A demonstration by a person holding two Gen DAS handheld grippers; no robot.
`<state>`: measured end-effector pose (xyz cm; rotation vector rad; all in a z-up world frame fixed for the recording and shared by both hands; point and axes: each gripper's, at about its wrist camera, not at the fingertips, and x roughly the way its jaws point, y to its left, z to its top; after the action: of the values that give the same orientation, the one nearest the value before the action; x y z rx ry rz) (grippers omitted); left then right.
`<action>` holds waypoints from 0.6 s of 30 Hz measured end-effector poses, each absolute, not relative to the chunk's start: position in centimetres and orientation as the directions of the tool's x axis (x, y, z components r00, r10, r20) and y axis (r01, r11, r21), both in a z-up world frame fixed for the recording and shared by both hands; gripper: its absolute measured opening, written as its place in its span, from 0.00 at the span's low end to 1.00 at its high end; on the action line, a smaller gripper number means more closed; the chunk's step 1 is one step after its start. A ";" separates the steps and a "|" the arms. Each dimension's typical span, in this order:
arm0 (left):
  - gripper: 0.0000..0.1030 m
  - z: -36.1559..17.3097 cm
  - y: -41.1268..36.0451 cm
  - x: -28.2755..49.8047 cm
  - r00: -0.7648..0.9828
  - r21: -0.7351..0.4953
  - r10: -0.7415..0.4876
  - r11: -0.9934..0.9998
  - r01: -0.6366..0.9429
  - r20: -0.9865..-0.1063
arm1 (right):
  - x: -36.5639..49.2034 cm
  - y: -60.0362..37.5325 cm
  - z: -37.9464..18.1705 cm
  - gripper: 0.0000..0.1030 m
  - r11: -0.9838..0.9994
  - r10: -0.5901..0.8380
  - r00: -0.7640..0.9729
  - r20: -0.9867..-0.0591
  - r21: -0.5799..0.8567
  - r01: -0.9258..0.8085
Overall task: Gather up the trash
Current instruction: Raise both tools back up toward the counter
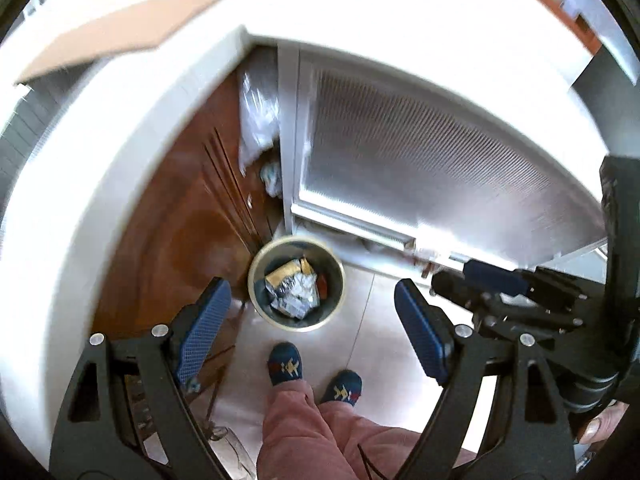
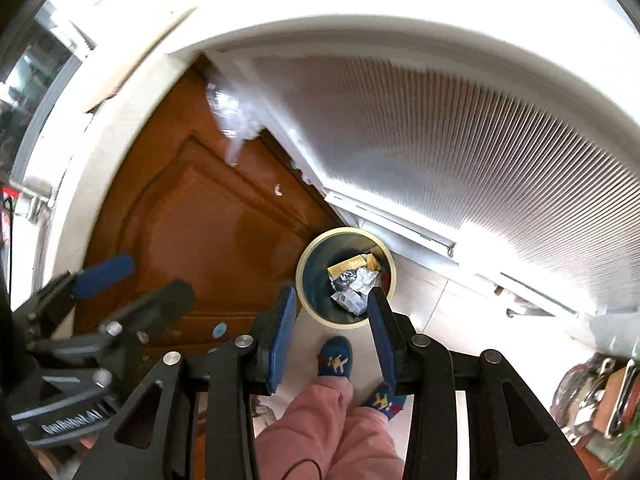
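A round bin with a cream rim [image 1: 256, 280] stands on the tiled floor far below, in the corner between a wooden door and a ribbed panel. Crumpled silver and yellow wrappers [image 1: 294, 290] lie inside it. My left gripper [image 1: 312, 326] hangs high above the bin, open wide, with nothing between its blue pads [image 1: 204, 328]. In the right wrist view the bin [image 2: 310, 254] and its wrappers [image 2: 352, 284] show again. My right gripper [image 2: 333, 334] is also above it, its jaws partly apart and empty. Each gripper shows in the other's view: the right gripper [image 1: 492, 280], the left gripper [image 2: 104, 272].
A person's pink trouser legs [image 1: 304, 432] and blue slippers [image 1: 285, 364] stand just in front of the bin. A white counter [image 1: 120, 168] curves above the brown wooden door [image 1: 180, 240]. A cardboard sheet [image 1: 120, 32] lies on it. A clear plastic bag [image 1: 258, 120] hangs in the corner.
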<state>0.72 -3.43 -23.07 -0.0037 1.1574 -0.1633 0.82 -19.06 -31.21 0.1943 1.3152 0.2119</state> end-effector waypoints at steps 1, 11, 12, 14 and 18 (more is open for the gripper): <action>0.79 -22.1 -3.3 0.4 0.407 -0.084 -0.128 0.989 0.125 -0.905 | 0.6 -18.9 -30.2 0.37 0.964 0.265 0.241 -0.934 0.259 -0.054; 0.79 -12.1 -2.1 -1.8 0.548 -0.044 -0.097 0.993 0.109 -0.831 | -0.5 -17.6 -19.3 0.37 0.954 0.297 0.369 -0.881 0.258 -0.154; 0.79 -11.2 -2.1 -2.0 0.561 -0.037 -0.093 0.993 0.110 -0.823 | -0.5 -17.6 -18.2 0.37 0.953 0.300 0.385 -0.873 0.258 -0.158; 0.79 -9.4 -1.9 -2.2 0.590 -0.026 -0.086 0.994 0.109 -0.803 | -0.4 -17.5 -16.1 0.38 0.952 0.305 0.422 -0.854 0.259 -0.163; 0.79 -6.2 -1.7 -2.3 0.640 -0.013 -0.073 0.995 0.098 -0.765 | -0.1 -17.9 -12.7 0.40 0.949 0.314 0.479 -0.820 0.268 -0.164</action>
<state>-2.29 -1.67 -6.18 0.0311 0.8714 -0.0978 -0.07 -17.93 -12.70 0.1600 1.0319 0.2934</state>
